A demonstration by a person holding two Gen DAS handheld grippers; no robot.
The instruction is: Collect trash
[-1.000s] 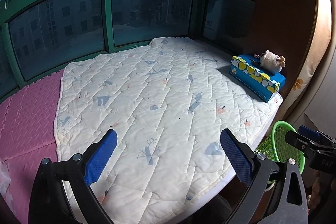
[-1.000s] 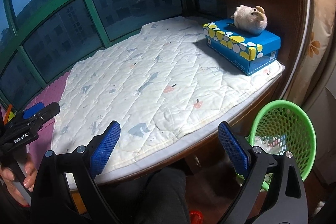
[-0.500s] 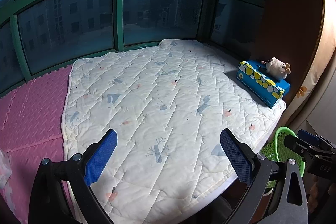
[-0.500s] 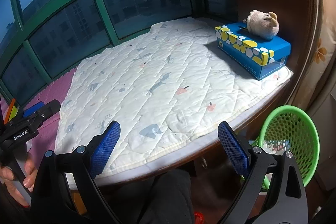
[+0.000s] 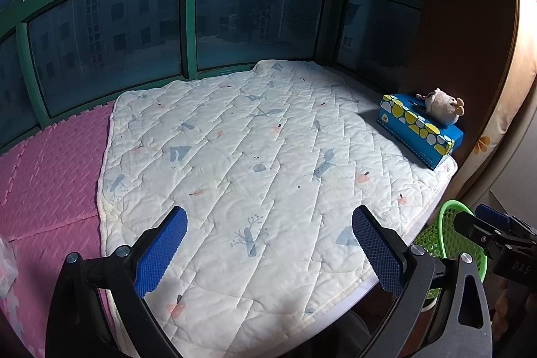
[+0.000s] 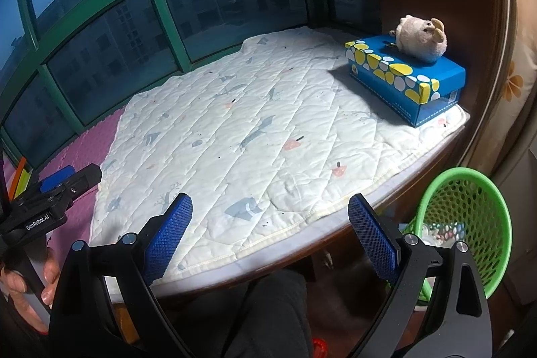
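**A:** What lay at the left end of the window seat?

**B:** A pink foam mat (image 5: 50, 176) covered it, against the green-framed windows (image 5: 188, 22). Next to it, the white quilted pad (image 5: 261, 163) with its small blue and pink prints spread across the rest of the seat to the right edge.

**A:** And the left claw (image 5: 268, 254)?

**B:** It hung over the pad's front edge, its blue-padded fingers (image 5: 161, 252) wide apart with nothing between them. From the right wrist camera a hand (image 6: 20, 277) gripped its handle at the far left.

**A:** The right claw (image 6: 270, 239)?

**B:** Also spread wide and empty, above the front edge of the pad, with a dark-clothed leg (image 6: 268, 317) below it.

**A:** What sat in the right back corner?

**B:** A blue tissue box (image 6: 409, 79) with yellow and white spots rested on the pad, and a small beige plush toy (image 6: 421, 37) lay on top of it.

**A:** Where was the trash?

**B:** In the green mesh basket (image 6: 496, 223) on the floor, off the seat's front right corner. Some pale, crumpled scraps (image 6: 433, 234) showed at its bottom; I could not tell what they were. No loose trash showed on the pad.
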